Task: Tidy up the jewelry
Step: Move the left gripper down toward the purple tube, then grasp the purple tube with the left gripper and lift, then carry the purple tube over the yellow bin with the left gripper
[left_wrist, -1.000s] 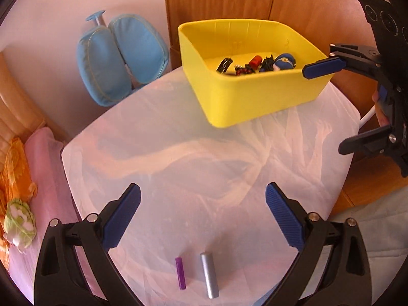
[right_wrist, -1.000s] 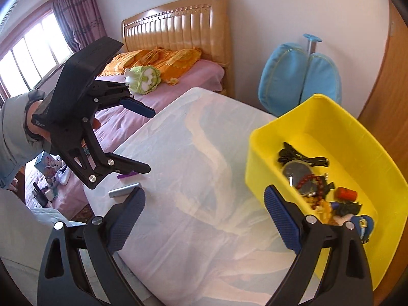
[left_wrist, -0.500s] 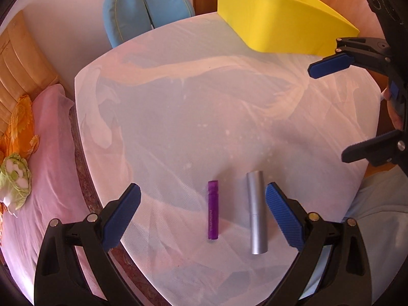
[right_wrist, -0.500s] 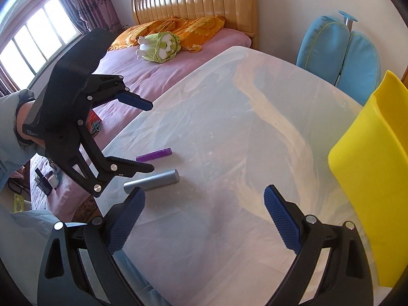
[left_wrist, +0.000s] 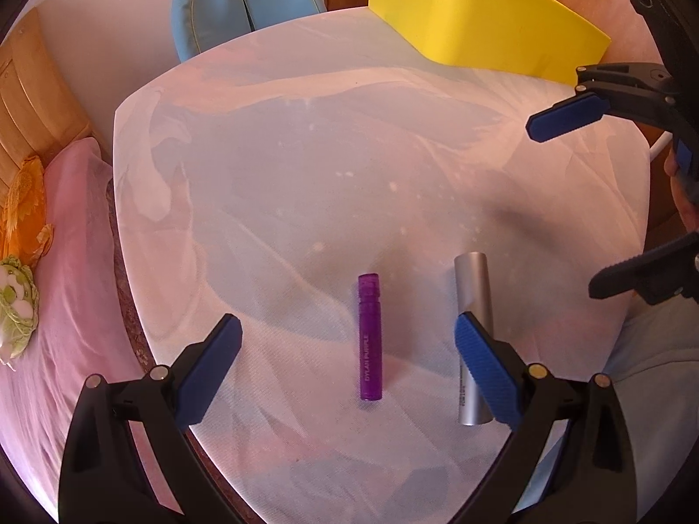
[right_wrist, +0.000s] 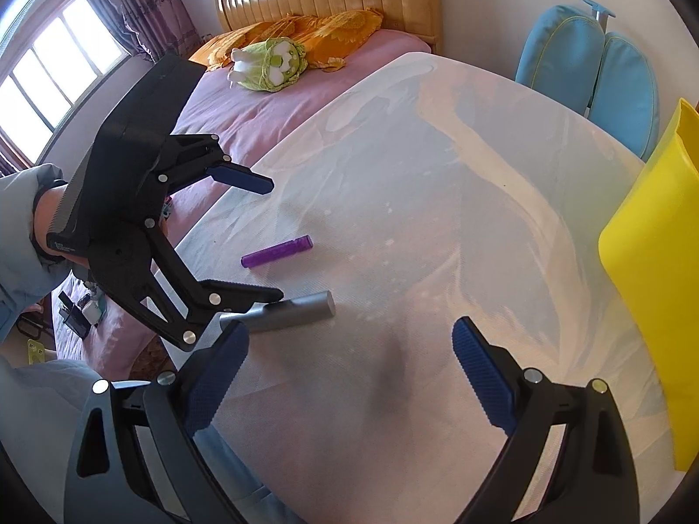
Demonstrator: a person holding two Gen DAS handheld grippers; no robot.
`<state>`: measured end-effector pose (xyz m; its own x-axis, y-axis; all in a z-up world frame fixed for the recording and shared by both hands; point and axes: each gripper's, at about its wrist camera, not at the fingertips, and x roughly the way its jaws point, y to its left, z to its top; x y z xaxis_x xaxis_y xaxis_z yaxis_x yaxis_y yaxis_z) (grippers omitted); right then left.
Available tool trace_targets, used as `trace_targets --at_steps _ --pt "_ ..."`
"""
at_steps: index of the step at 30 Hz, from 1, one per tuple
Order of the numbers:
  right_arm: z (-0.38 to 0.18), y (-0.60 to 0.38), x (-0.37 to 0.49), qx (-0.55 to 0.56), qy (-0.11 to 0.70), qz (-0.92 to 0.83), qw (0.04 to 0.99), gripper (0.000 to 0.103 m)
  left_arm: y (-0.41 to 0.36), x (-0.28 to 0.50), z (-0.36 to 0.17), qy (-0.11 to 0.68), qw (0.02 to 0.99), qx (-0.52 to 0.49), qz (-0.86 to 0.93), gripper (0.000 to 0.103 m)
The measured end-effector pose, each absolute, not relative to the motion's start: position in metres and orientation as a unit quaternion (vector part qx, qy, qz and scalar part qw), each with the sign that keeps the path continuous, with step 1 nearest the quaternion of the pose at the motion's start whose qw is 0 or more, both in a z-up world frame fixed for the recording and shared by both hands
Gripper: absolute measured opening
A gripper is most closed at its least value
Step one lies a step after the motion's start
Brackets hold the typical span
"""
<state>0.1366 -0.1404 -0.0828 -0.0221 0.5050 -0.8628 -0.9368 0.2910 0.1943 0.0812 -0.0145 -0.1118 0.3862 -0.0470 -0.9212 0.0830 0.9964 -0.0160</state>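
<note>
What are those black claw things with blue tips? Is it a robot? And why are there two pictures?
No robot here. A person holds one grabbing tool in each hand, and each tool carries a camera looking out along its own two fingers. One picture comes from the left gripper, the other from the right gripper, so each camera also sees the other tool. Both are open and hold nothing. On the table lie a purple tube and a silver tube, side by side. The left tool is lined up around the purple one. At the far end stands a yellow bin. Beside the table are a bed and a blue chair.
</note>
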Motion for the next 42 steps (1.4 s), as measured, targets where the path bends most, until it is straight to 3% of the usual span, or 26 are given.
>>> trace_targets --at_steps 2,6,9,10,11,29,42 --pt "-0.083 -0.14 0.135 -0.237 0.46 0.549 0.657 0.095 -0.017 0.079 -0.112 0.551 0.833 0.02 -0.043 0.075" --pt "-0.086 -0.141 0.132 -0.236 0.464 0.548 0.655 0.095 -0.018 0.077 -0.112 0.55 0.833 0.031 -0.047 0.066" --pt "-0.087 -0.143 0.132 -0.234 0.466 0.547 0.655 0.095 -0.016 0.077 -0.109 0.544 0.837 0.033 -0.042 0.035" --pt "-0.087 -0.144 0.132 -0.233 0.467 0.546 0.655 0.095 -0.015 0.077 -0.108 0.543 0.838 0.032 -0.04 0.016" --pt "-0.087 -0.144 0.132 -0.232 0.467 0.546 0.656 0.095 -0.015 0.077 -0.108 0.543 0.838 0.033 -0.038 0.012" --pt "-0.084 -0.162 0.135 -0.221 0.469 0.536 0.666 0.095 -0.023 0.084 -0.066 0.504 0.861 0.04 -0.051 0.01" --pt "-0.026 -0.252 0.176 -0.166 0.418 0.505 0.737 0.095 -0.103 0.146 -0.01 0.465 0.87 0.112 -0.122 0.01"
